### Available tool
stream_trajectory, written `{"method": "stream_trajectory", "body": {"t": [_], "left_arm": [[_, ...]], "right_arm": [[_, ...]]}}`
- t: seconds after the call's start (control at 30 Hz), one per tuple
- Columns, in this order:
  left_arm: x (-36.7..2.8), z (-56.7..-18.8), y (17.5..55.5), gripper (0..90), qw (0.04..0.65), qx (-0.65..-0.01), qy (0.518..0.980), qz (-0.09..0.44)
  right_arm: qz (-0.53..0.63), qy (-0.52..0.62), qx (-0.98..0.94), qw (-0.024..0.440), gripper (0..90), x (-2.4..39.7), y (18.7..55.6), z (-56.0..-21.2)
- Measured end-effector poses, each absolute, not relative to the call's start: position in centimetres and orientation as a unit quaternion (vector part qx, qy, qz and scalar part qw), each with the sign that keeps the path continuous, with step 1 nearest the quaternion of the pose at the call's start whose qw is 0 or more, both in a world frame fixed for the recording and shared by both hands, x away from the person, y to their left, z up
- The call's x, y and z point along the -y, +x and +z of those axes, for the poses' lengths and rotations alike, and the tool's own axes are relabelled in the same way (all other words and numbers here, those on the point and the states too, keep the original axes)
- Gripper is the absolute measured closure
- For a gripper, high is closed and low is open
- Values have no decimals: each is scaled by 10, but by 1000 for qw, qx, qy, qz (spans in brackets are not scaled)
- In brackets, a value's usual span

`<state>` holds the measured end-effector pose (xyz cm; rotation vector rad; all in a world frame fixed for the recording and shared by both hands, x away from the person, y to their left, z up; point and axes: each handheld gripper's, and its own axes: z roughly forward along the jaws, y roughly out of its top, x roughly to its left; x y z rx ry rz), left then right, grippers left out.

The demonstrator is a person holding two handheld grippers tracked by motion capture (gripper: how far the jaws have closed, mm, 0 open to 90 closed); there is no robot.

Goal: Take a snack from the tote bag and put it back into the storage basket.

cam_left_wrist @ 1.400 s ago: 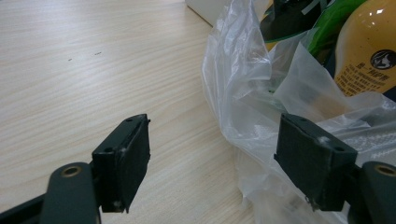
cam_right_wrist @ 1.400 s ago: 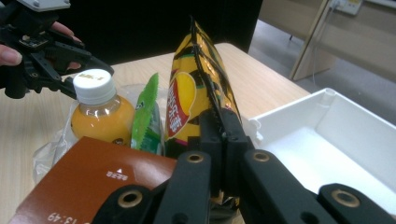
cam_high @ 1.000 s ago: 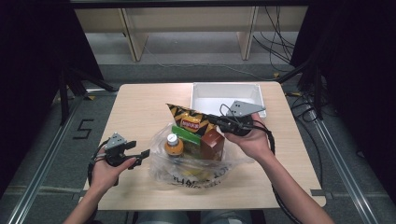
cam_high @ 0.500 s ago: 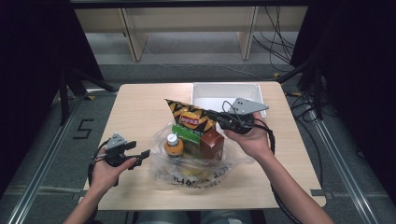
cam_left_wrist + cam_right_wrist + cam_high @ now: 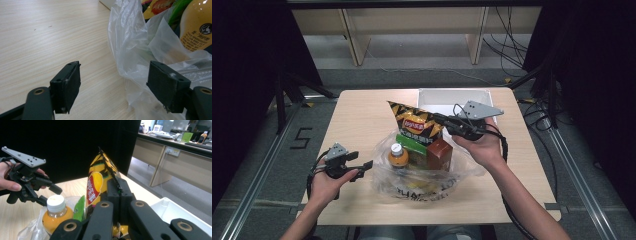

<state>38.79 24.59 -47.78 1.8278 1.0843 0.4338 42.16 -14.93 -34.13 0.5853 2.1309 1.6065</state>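
Two grippers work a plastic bag [image 5: 422,175] of groceries mid-table: the right gripper [image 5: 438,118] pinches the chip bag [image 5: 414,122] by its edge, likely lifting it toward the white bin [image 5: 432,97], while the left gripper [image 5: 113,85] waits open beside the plastic.

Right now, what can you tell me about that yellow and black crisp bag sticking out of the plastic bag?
The crisp bag is glossy foil, yellow with black zigzag stripes and a red oval logo. It stands upright, its crimped top corner pointing up, highest among the groceries in the clear plastic bag. The right gripper is shut on its edge. A green packet sits against its lower part.
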Motion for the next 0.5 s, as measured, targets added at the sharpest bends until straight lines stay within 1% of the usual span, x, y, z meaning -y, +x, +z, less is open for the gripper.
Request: {"method": "stream_trajectory", "body": {"t": [0.03,0.17,0.2,0.27,0.33,0.43,0.47,0.5], "left_arm": [[-246,-478,388,260,467,-442,745,177],[-246,-478,388,260,467,-441,746,176],[-246,-478,388,260,467,-442,745,176],[-246,-478,388,260,466,-440,747,177],[-246,-478,388,260,466,-438,748,178],[-245,-478,388,260,467,-441,746,176],[-245,-478,388,260,466,-441,746,176],[-245,-478,388,260,466,-441,746,176]], "right_arm": [[583,196,-757,219,900,150,424,-340],[587,205,-755,207,900,148,421,-336],[587,192,-755,222,900,150,423,-334],[590,196,-753,216,900,149,422,-331],[591,194,-750,224,900,150,421,-329],[593,201,-749,217,900,150,420,-326],[594,194,-747,228,900,152,422,-324],[594,194,-747,228,900,152,422,-324]]}}
